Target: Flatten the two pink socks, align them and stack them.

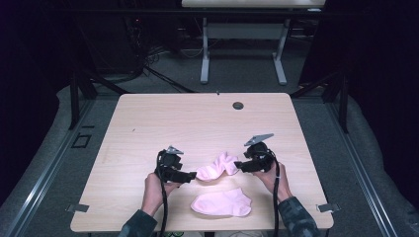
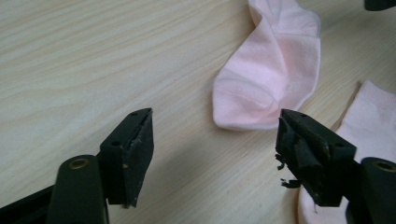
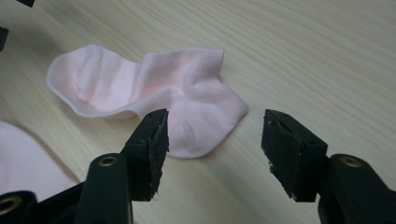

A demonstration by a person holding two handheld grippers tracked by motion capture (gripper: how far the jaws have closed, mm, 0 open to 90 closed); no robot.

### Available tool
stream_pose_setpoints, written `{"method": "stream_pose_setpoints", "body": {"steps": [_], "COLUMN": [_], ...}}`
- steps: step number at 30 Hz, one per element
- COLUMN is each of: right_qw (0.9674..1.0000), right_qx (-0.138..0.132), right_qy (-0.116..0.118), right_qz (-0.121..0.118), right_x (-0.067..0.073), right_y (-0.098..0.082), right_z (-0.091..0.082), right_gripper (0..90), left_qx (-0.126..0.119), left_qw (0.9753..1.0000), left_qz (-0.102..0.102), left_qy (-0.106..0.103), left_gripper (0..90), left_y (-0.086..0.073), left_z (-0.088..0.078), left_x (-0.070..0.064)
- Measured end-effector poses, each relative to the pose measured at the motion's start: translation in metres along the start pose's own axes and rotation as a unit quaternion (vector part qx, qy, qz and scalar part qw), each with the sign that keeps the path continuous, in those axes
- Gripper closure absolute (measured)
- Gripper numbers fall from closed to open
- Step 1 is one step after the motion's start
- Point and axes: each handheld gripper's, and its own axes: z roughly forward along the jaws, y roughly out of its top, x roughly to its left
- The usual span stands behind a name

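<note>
Item: pink sock (image 1: pixel 218 167), rumpled, mid-table between left gripper (image 1: pixel 190 176) and right gripper (image 1: pixel 238 166), both spread, empty. Likely light, limp, non-slippery; best pinched at either end. Second sock (image 1: pixel 222 203) nearer the person.

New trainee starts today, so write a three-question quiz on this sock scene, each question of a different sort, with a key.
1. True or false: the left gripper is clamped on the crumpled pink sock.
2. How many pink socks lie on the wooden table?
3. Which sock lies nearer the person's edge of the table? A) the crumpled pink sock B) the flat pink sock

Key:
1. False. In the left gripper view its jaws stand apart over bare wood, with the sock's end just beyond them.
2. Two.
3. B. The crumpled one lies between the left gripper and the right gripper, whose jaws also stand open with nothing pressed between them.
</note>
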Motion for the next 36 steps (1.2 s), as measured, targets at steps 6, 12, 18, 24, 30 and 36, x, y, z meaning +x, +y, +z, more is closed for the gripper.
{"method": "stream_pose_setpoints", "body": {"steps": [6, 12, 18, 24, 30, 36], "right_qw": [0.9996, 0.9984, 0.9984, 0.9987, 0.9981, 0.9957], "right_qx": [0.028, 0.054, 0.055, 0.05, 0.047, 0.051], "right_qy": [-0.001, 0.0, -0.004, -0.009, -0.022, -0.026], "right_qz": [-0.004, 0.015, 0.016, 0.01, 0.035, 0.072], "right_x": [-0.008, -0.012, -0.012, -0.006, 0.0, 0.006], "right_y": [0.013, 0.014, 0.01, 0.007, 0.002, -0.014], "right_z": [0.031, 0.046, 0.05, 0.05, 0.035, 0.013], "right_gripper": [48.7, 58.2, 68.5, 82.1, 83.4, 83.1], "left_qx": [0.029, 0.049, 0.057, 0.046, 0.044, 0.052], "left_qw": [0.9995, 0.9978, 0.995, 0.9936, 0.994, 0.9938], "left_qz": [0.011, 0.043, 0.074, 0.088, 0.092, 0.092], "left_qy": [-0.002, 0.015, 0.035, 0.054, 0.04, 0.034], "left_gripper": [42.2, 53.7, 65.0, 86.2, 88.7, 88.8], "left_y": [0.008, 0.008, 0.004, 0.001, 0.002, 0.006], "left_z": [0.022, 0.031, 0.036, 0.037, 0.03, 0.022], "left_x": [-0.007, -0.015, -0.024, -0.028, -0.022, -0.011]}}
